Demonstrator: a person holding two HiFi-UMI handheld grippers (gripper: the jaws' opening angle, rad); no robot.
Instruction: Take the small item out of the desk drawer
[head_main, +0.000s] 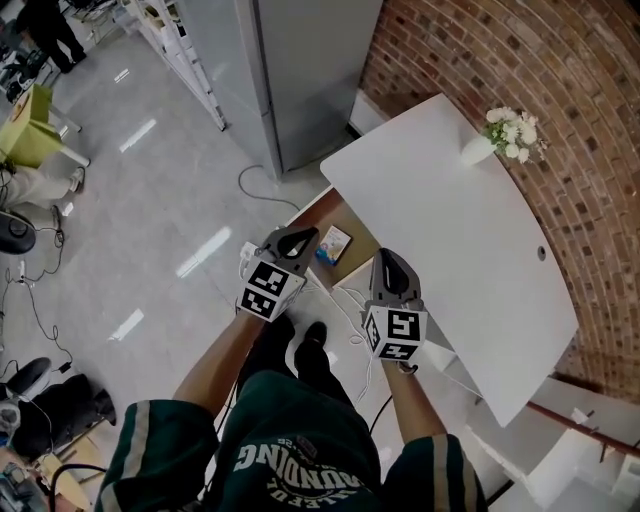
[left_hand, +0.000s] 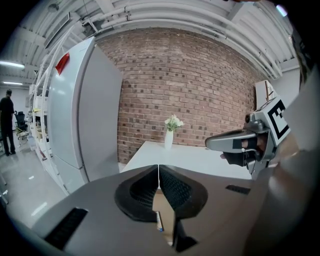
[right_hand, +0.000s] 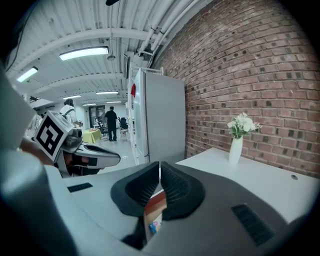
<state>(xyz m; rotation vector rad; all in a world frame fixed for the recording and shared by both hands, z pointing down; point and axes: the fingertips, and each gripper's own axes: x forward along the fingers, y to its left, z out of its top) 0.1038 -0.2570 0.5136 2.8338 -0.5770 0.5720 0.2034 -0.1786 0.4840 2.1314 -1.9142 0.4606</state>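
two grippers hang side by side over the open drawer, and both are empty. left gripper first: its jaws are pressed together tip to tip with nothing between them, and they tilt a little downward. right gripper, same story: jaws closed, nothing gripped. it sits at about 4 o'clock from the left one, near it but apart.

now the small item: a flat little pack with blue print, lying on the brown drawer floor toward the front. in the head view it lies between the two gripper tips, just beside the left tip at that tip's 3 o'clock and at roughly 10 o'clock from the right tip. neither pair of jaws is on it, and whether the left tip touches it i cannot tell. each gripper view catches a sliver of it below the closed jaws.

the drawer juts out from under the white desk. a white vase of pale flowers stands upright at the desk's far 1 o'clock end, by the brick wall. a grey cabinet stands at 11 o'clock beyond the drawer.
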